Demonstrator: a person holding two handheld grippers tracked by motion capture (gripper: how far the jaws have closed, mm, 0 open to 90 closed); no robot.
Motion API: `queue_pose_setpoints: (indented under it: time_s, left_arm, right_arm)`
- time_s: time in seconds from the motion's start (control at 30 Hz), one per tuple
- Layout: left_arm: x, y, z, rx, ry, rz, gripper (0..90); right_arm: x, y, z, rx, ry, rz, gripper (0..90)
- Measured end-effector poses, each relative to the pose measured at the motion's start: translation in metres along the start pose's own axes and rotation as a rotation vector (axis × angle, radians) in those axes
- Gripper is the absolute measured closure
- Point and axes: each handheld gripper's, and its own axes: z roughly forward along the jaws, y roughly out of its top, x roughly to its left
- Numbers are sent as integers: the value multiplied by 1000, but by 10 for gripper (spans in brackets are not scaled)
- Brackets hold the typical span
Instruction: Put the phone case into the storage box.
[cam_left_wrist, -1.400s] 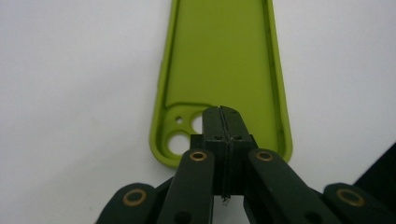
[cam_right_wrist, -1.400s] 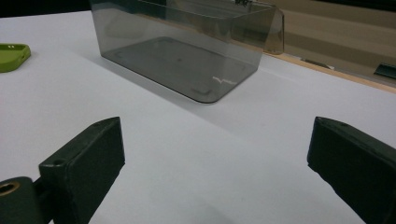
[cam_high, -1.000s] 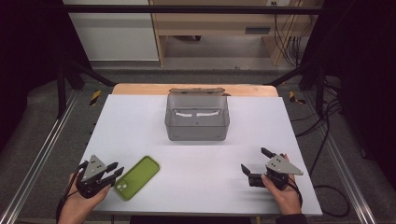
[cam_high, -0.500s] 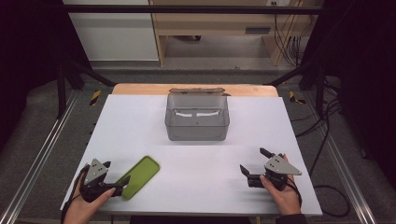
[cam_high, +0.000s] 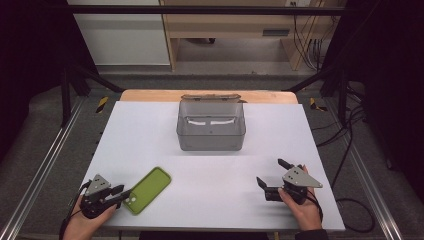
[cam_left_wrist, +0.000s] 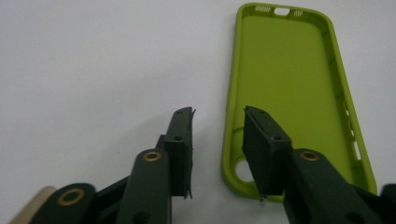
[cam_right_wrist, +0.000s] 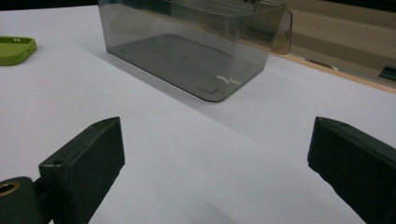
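Lower left of the high view, the left gripper is closing its narrowed jaws astride the green phone case's rim, not yet pinching; the right gripper is resting lower right, jaws wide, holding nothing.

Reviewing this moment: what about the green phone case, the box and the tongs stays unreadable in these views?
- Green phone case: in the left gripper view, its near corner sits behind one jaw of the left tongs, so contact there is unclear.
- Green phone case, right gripper view: cut off by the left edge.
- Grey plastic box: in the high view, the tinted walls blur the inside.
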Motion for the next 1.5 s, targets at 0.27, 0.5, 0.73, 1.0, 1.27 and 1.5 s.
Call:
queue_pose_setpoints:
  time_s: [0.27,0.5,0.73,1.0,1.27,1.5]
  left_arm:
    - [2,-1,3,24,-48,-45,811]
    - [5,1,1,27,-63,-42,878]
    - [0,15,-3,-11,-117,-8,881]
    - [-8,70,3,19,-194,79,881]
    - [-16,112,11,65,-230,141,881]
    - [-33,147,12,106,-240,212,881]
  right_arm:
    - [0,0,0,2,1,0,39]
    - [1,0,1,7,6,-9,38]
    - [9,3,4,-6,29,-16,36]
    - [36,21,21,24,74,-148,36]
    - [66,47,36,72,119,-363,46]
    - [82,65,43,75,153,-478,81]
